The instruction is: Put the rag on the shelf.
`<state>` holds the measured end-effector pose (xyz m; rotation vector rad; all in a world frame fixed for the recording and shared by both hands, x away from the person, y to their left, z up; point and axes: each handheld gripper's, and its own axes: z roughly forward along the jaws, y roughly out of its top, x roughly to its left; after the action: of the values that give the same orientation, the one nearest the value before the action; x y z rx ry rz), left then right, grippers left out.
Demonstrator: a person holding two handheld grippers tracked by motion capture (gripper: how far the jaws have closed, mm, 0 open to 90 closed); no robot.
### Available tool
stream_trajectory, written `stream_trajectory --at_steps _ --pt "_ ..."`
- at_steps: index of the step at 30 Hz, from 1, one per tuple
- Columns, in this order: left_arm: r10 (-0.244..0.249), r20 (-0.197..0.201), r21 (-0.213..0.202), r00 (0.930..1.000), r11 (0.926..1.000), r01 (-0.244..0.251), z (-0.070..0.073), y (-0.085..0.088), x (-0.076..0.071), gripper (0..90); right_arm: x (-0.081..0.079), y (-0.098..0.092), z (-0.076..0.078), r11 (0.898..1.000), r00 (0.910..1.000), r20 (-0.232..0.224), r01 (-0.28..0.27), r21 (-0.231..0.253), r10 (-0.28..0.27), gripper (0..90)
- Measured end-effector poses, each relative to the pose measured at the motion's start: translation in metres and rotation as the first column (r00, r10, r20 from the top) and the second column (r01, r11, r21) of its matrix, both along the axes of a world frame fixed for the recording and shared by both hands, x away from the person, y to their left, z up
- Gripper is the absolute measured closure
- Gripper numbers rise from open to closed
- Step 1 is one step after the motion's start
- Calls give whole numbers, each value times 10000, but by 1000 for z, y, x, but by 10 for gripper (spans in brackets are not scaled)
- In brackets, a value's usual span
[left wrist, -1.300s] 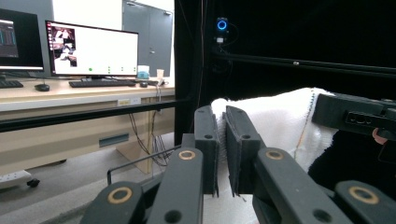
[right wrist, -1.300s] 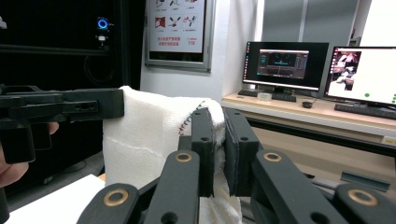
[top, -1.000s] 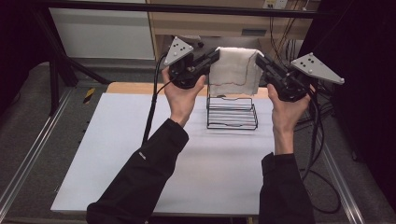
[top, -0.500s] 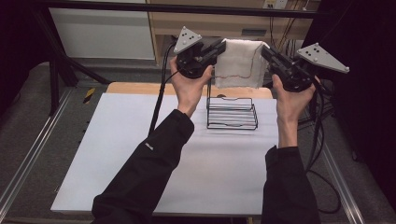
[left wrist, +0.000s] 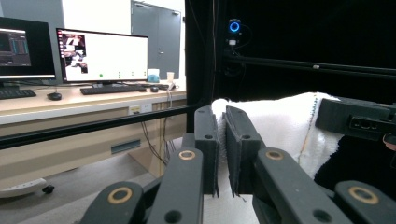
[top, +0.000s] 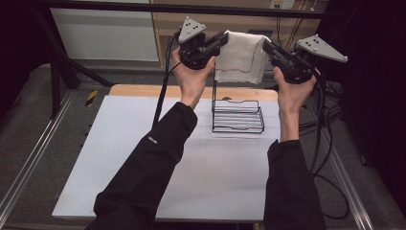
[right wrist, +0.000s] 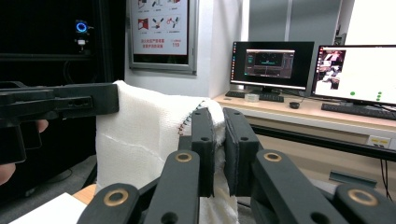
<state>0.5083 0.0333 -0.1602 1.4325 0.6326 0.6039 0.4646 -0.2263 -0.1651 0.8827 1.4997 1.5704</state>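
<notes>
Both hands up high: left gripper and right gripper pinch the towel above the wire rack; gripper views reveal monitors.

A black wire rack stands on the white counter, toward its far edge, where a strip of bare wood shows. Beyond the frame, a desk carries lit monitors, a keyboard and a mouse. A red-and-white poster hangs on the wall.
</notes>
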Motion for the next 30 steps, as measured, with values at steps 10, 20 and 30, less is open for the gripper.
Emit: stream_trajectory --at_steps 10,20,30 --pt "41 -48 -98 10000 9999 -42 -1 -3 12 837 13 -1 1 10000 9999 -142 -2 39 3 838" --pt "12 3 60 10000 10000 -12 -9 -12 23 837 26 -9 -2 9999 9995 -298 119 -48 -120 838" --pt "-66 -181 295 9998 9995 71 -21 -17 29 837 35 -17 -15 10000 9981 -607 86 -38 -88 838"
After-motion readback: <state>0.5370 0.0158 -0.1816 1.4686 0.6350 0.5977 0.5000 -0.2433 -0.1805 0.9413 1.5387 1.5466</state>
